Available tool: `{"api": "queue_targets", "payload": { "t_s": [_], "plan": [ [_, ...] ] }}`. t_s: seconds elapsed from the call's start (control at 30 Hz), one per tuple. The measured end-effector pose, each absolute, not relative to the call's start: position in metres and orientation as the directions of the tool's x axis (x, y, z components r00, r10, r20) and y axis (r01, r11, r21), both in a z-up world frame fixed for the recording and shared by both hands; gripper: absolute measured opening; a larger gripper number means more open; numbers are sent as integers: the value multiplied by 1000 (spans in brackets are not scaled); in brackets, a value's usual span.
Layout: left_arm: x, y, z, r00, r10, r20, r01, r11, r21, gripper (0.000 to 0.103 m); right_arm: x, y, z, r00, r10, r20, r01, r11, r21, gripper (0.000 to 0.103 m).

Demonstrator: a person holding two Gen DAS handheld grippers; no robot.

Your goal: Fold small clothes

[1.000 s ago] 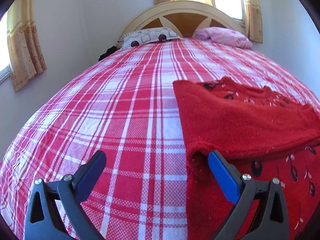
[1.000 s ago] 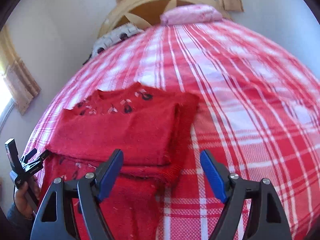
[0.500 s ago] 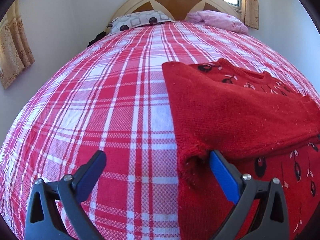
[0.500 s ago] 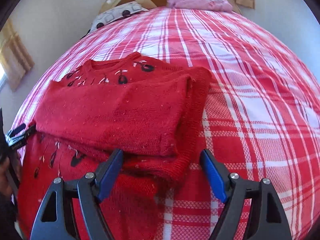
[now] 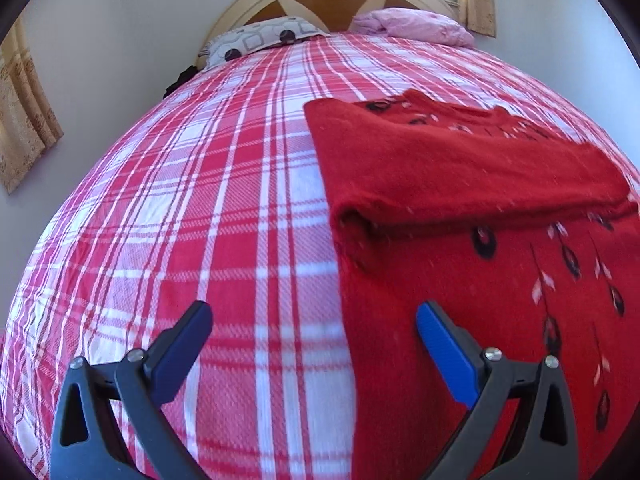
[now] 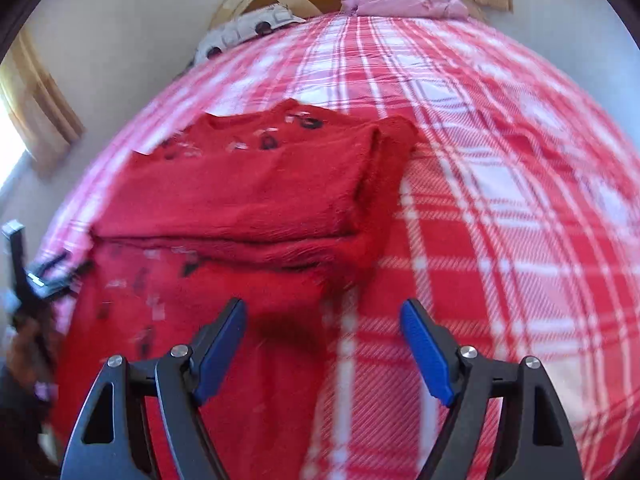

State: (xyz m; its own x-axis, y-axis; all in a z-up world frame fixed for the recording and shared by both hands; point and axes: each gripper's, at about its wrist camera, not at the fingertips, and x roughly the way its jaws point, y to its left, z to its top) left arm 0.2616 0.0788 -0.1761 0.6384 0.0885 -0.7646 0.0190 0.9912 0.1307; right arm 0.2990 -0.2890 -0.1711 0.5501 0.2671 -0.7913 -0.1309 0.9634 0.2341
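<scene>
A red knitted sweater [image 5: 460, 168] with a black and white leaf pattern lies on the plaid bed, its sleeves folded flat across the chest. My left gripper [image 5: 316, 320] is open and empty, hovering over the sweater's lower left edge, which runs between its fingers. My right gripper [image 6: 324, 316] is open and empty over the sweater's [image 6: 248, 192] lower right edge. The left gripper also shows in the right wrist view [image 6: 28, 280] at the far left, held in a hand.
The bed has a red and white plaid sheet [image 5: 200, 208]. A patterned grey pillow [image 5: 260, 40] and a pink pillow [image 5: 412, 26] lie at the wooden headboard [image 5: 340, 0]. White walls stand on both sides, and a curtain [image 5: 20, 120] hangs at the left.
Both grippers have drawn back toward the sweater's hem, away from the folded sleeves. Both stay open and empty. The sweater has not moved.
</scene>
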Motion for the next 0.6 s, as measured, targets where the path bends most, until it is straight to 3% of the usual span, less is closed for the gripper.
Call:
{"api": "queue_targets", "payload": {
  "t_s": [0.2,0.6],
  "plan": [
    [220,82,-174,634,62,-771,57,990,126,103,255,-297,-165,525,338,-781,-137,939,314,79],
    [131,78,-176,675,79,-733,66,984,166,103,135,-272,-187,498,284,-819,-201,957,209,79]
  ]
}}
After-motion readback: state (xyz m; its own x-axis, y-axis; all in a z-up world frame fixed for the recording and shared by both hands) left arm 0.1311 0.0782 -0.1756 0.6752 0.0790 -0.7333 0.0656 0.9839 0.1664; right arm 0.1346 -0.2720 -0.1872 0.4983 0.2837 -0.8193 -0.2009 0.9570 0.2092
